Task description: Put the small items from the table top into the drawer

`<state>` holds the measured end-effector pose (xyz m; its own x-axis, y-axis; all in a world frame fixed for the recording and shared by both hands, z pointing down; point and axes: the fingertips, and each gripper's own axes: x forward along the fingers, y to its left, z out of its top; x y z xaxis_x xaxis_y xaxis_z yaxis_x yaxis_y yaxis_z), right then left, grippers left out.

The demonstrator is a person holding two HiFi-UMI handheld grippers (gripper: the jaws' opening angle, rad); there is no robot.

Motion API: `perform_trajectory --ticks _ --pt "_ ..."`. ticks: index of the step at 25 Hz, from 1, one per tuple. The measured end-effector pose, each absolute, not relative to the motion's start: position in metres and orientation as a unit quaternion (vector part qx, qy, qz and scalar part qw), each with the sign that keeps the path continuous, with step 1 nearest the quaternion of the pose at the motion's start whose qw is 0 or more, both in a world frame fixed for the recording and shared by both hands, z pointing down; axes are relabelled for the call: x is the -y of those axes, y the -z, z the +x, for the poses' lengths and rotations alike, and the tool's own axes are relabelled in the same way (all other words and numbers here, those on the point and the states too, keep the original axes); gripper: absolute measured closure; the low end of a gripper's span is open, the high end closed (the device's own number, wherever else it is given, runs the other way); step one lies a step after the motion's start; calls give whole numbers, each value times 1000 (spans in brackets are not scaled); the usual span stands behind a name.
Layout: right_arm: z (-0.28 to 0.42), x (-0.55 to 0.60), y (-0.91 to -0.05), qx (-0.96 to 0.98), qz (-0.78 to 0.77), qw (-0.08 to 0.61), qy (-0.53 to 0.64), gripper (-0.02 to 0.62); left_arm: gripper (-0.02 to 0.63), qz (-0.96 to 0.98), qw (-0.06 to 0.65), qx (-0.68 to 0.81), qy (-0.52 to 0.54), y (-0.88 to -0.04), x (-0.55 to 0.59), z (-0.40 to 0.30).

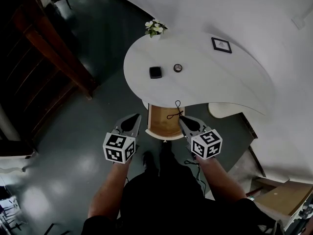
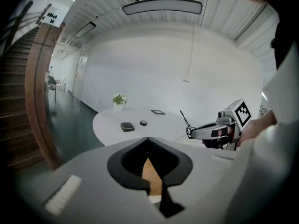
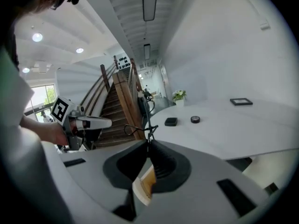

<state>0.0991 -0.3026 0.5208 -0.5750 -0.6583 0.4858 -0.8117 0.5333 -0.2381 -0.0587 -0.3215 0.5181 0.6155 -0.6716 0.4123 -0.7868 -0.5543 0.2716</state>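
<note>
From the head view, both forearms reached down, holding the left tool point(image 1: 137, 116) and right tool point(image 1: 180, 119) over the open drawer point(image 1: 164, 125) under the white counter point(image 1: 205, 80). In the left tool view, its jaws were clenched together on nothing and pointed at the black box point(image 2: 127, 126) on the counter. In the right tool view, the jaws pinched a thin black cord point(image 3: 147, 124) that stood upright, with the stairs point(image 3: 119, 107) beyond.

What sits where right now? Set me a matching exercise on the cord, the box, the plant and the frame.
Things:
1. cord
2. box
3. plant
4. frame

Places:
A. far edge of the table
B. pinched in the right gripper, near the open drawer
C. right part of the table
D. mid-table, just left of the round item

Pairs: 1-B, 2-D, 3-A, 4-C
</note>
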Motion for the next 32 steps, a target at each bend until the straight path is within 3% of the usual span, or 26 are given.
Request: perform_trajectory --ticks 12,32 --pt "81 308 -623 861 340 285 -248 563 595 855 267 416 -157 -582 332 -44" --pt "76 310 -774 817 167 519 -188 563 595 847 291 409 -174 -647 335 -44"
